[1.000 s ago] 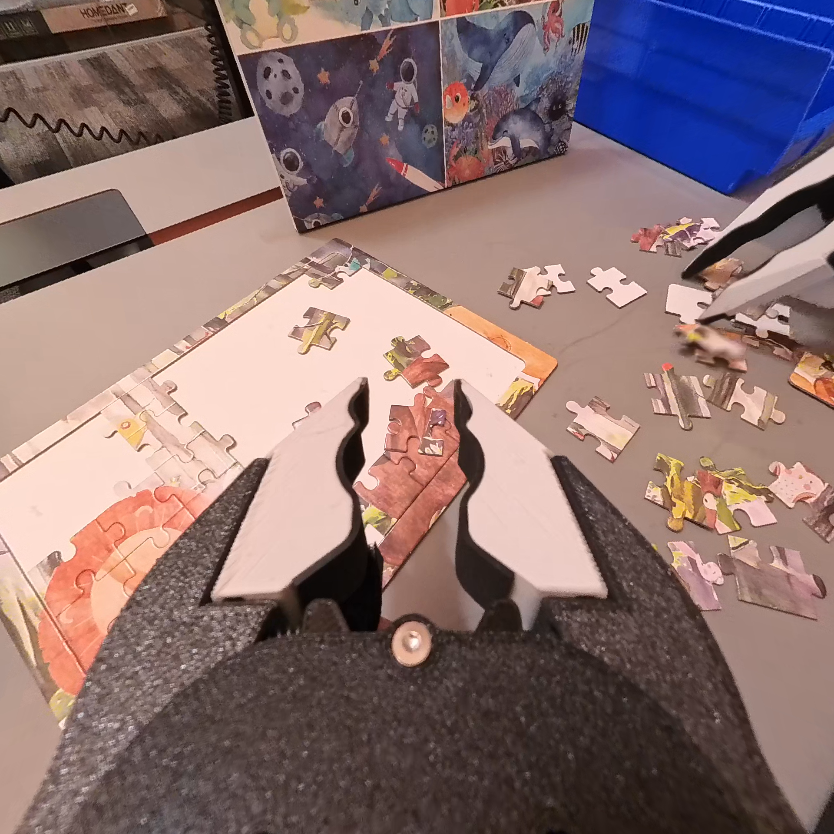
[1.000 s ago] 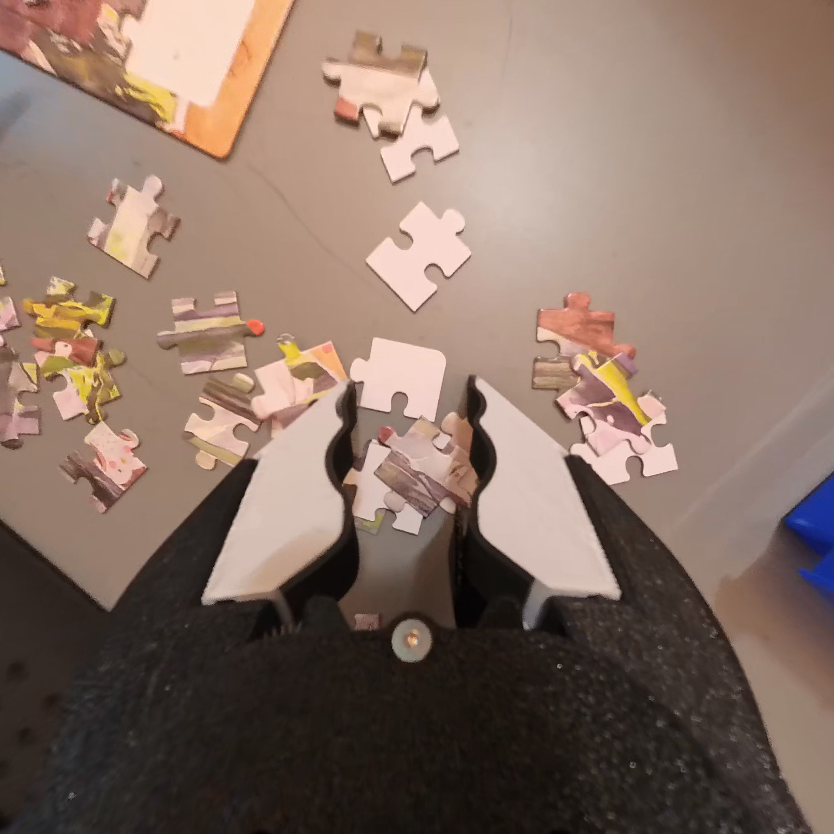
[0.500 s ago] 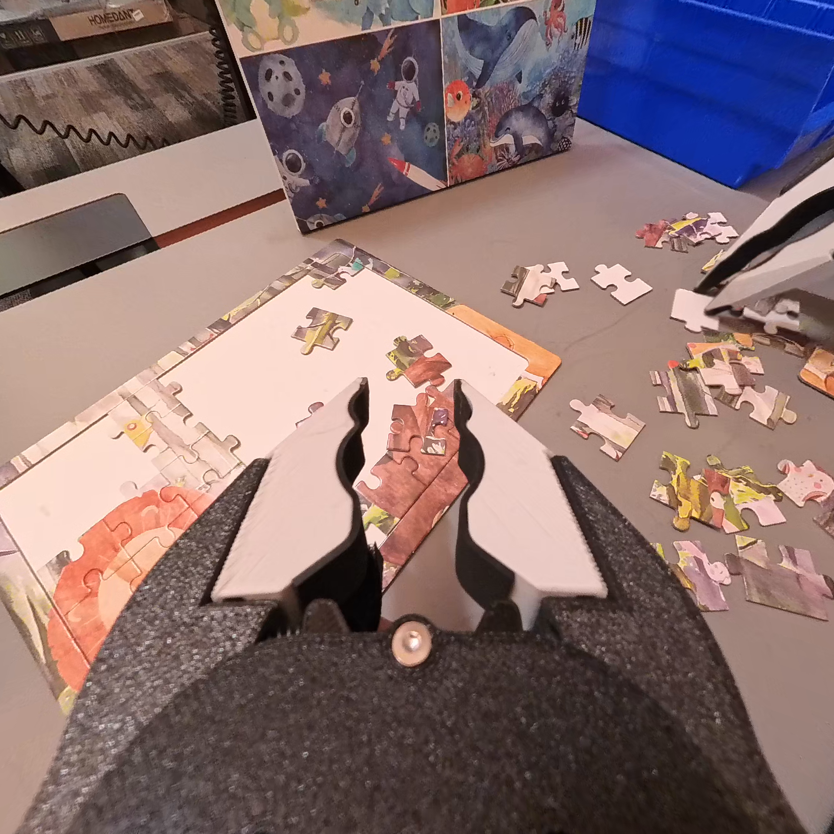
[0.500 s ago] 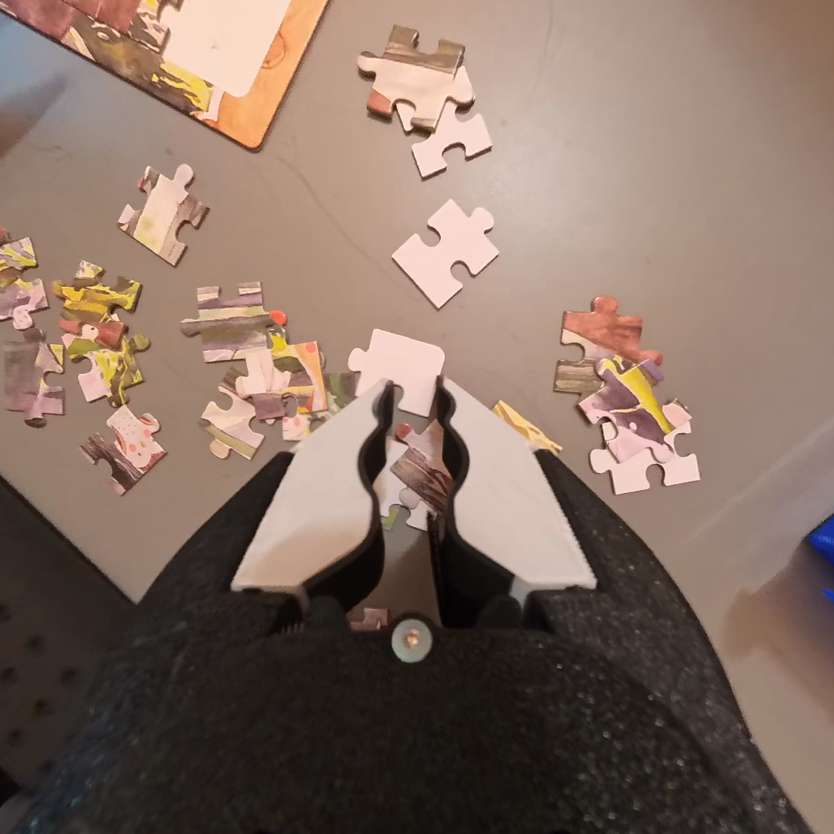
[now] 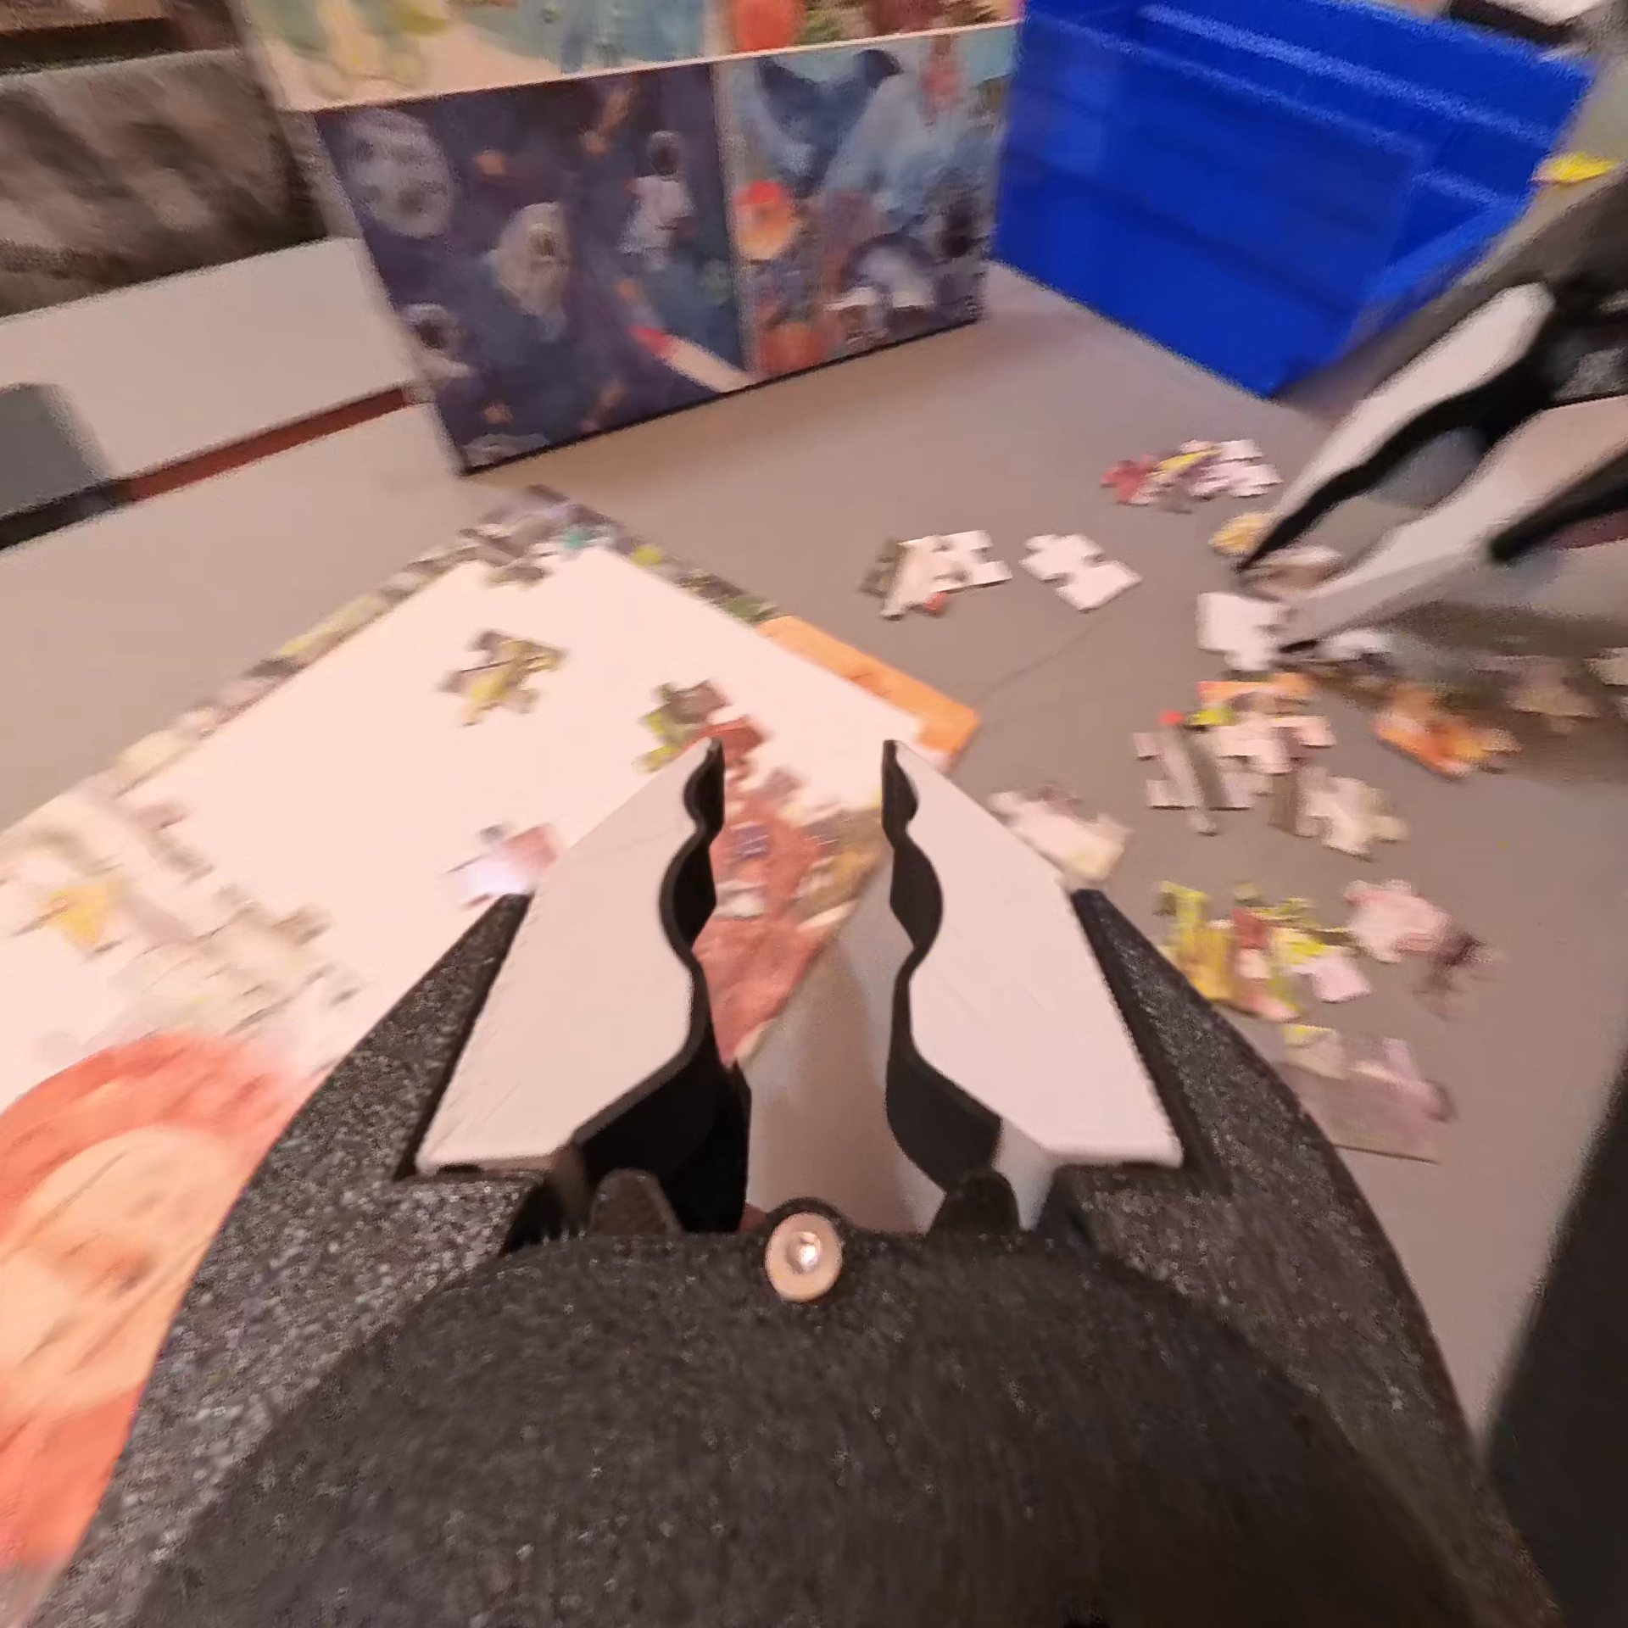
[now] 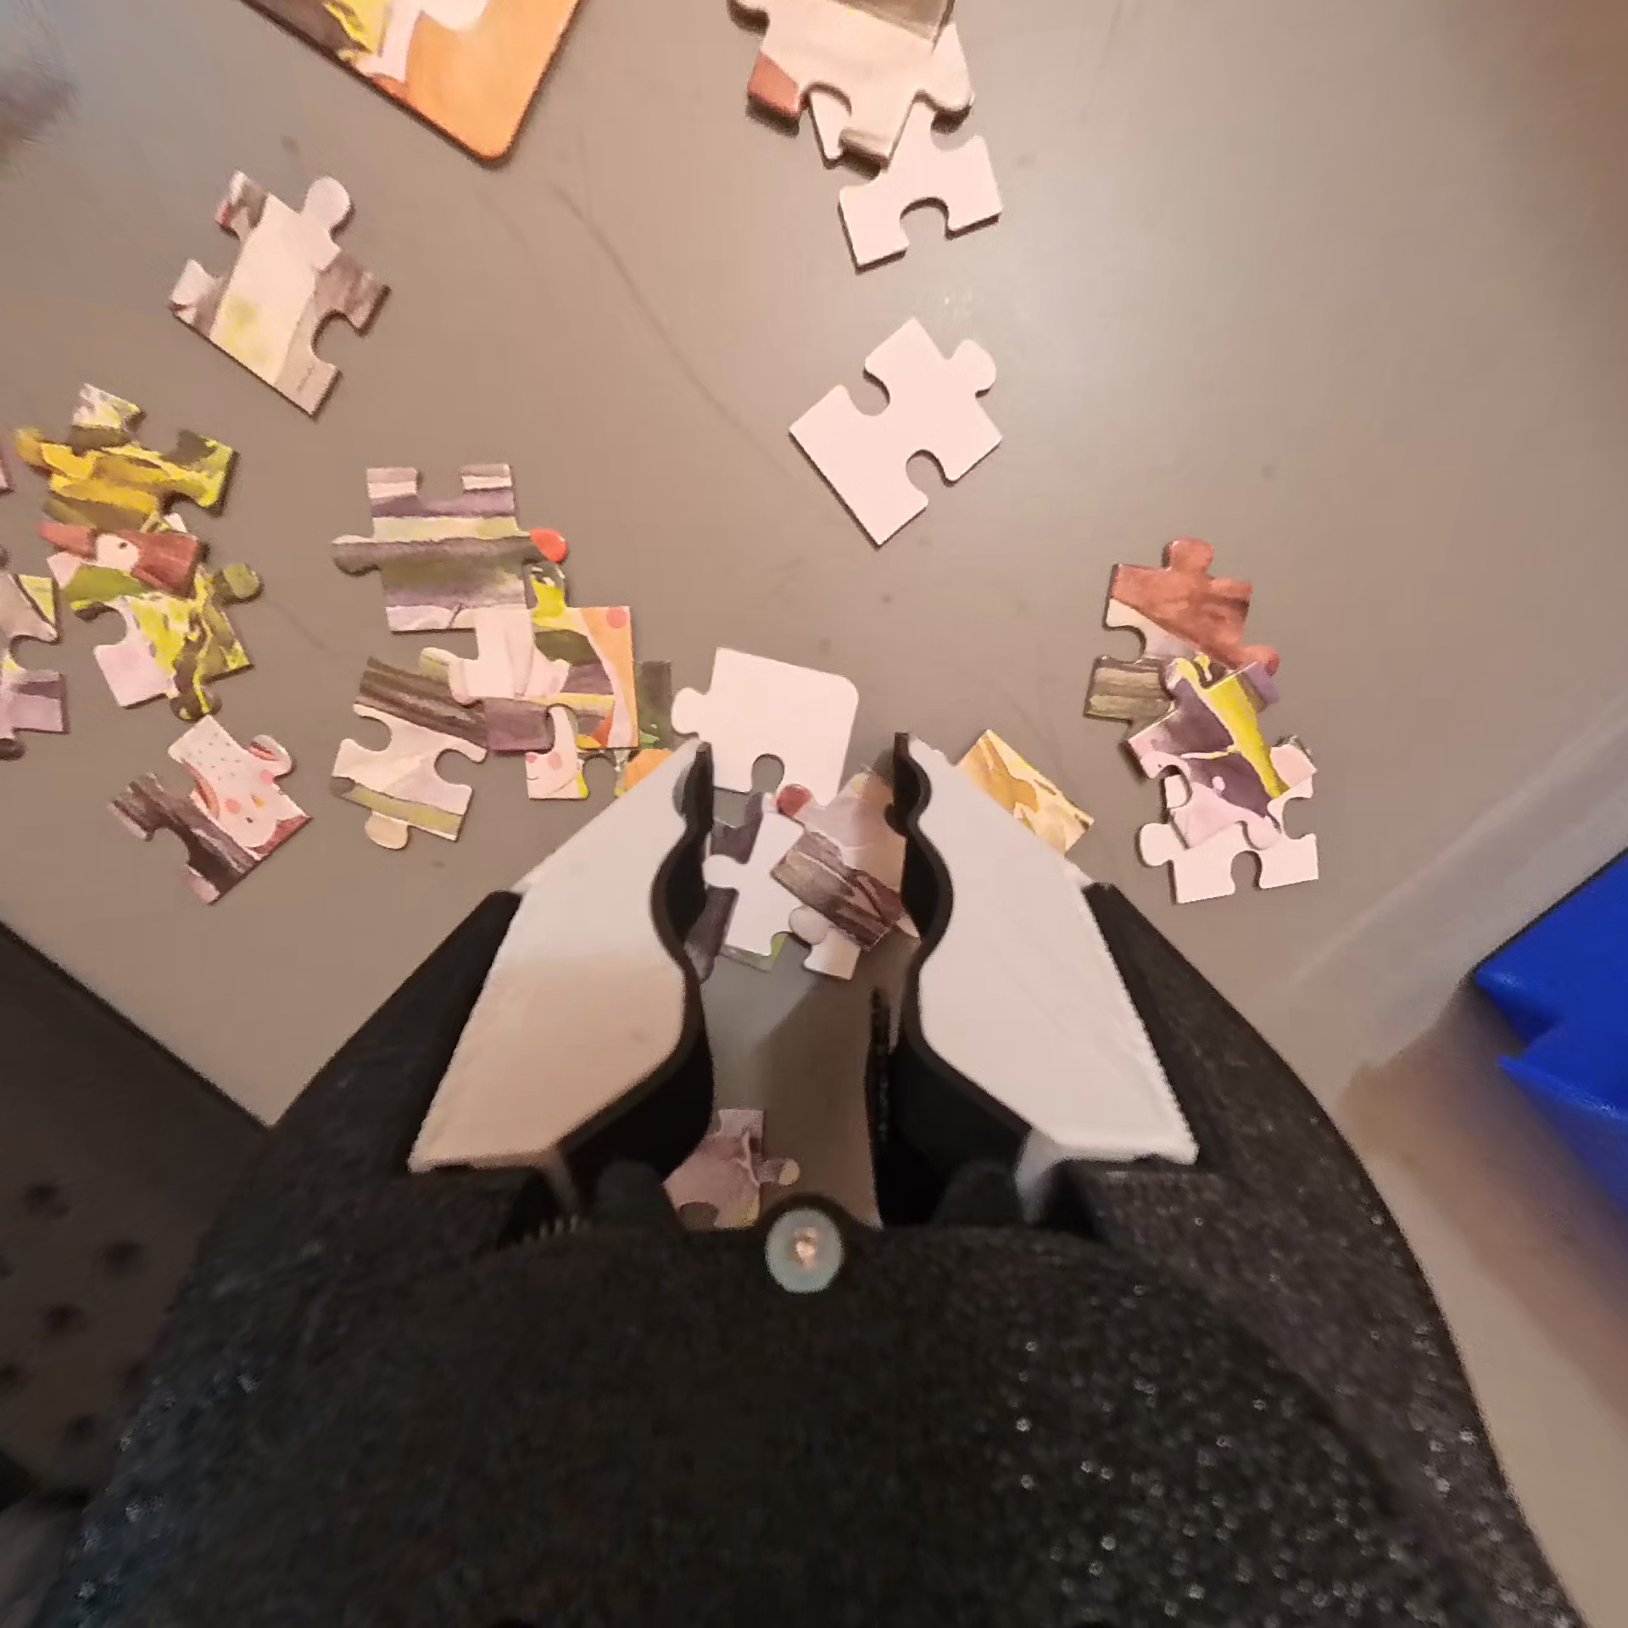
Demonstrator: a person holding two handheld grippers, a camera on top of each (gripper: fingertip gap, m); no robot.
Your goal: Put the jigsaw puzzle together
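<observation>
The puzzle board (image 5: 352, 749) lies on the grey table with its border, an orange lion part and a brown patch (image 5: 775, 881) assembled; its white middle is bare. My left gripper (image 5: 800, 758) is open and empty, hovering over the brown patch. My right gripper (image 6: 797, 758) is open over loose pieces right of the board. A grey-striped piece (image 6: 837, 881) and a white face-down piece (image 6: 749, 890) lie on the table between its fingers. It also shows in the left wrist view (image 5: 1269, 603), tips down at the pieces.
Several loose pieces (image 6: 440, 564) are scattered on the table, some face down (image 6: 899, 432). The picture box (image 5: 661, 264) stands behind the board. A blue bin (image 5: 1233, 176) is at the back right. The table edge (image 6: 132, 969) is near my right gripper's left. The left gripper's tips are roughly 20 cm from the right gripper's.
My right gripper narrowed around the striped piece half a second ago and has opened wide again; the piece stays on the table. The left gripper has moved, its view now blurred, still open.
</observation>
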